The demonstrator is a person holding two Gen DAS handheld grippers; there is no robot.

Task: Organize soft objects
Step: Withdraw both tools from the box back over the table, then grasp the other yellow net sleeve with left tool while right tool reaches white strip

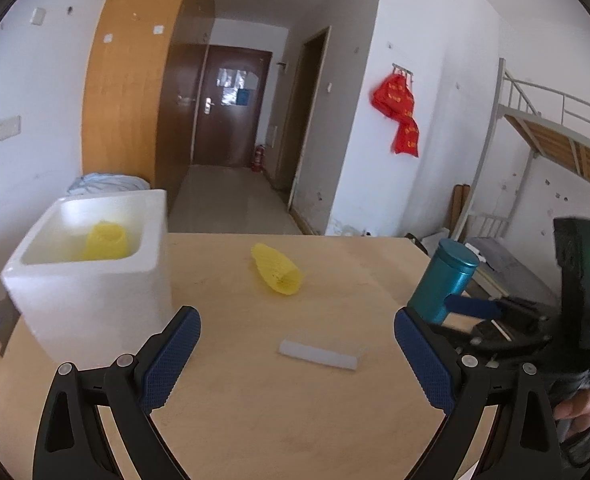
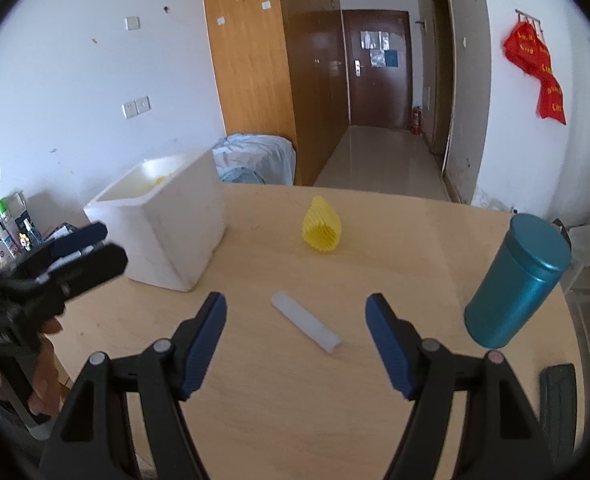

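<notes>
Yellow foam netting is what catches the eye — one sleeve (image 1: 106, 241) already lies inside the white foam box (image 1: 95, 280) at the left of the wooden table (image 2: 295, 400), and a second yellow net sleeve (image 2: 322, 227) lies loose on the tabletop, well apart from the box. Nearer the person, a pale foam strip (image 2: 306, 327) lies flat between the two, with a teal canister (image 2: 518, 285) standing off to the right. The left gripper (image 1: 297, 356) has its jaws spread wide with nothing between them, and the right gripper (image 2: 296, 338) hangs likewise open and empty, its fingers framing the strip from above. My guess is that sorting is partly done and the strip is next — the right-hand tongs would need to come down over it, close gently so the soft foam is not crushed, then carry it across to the box
</notes>
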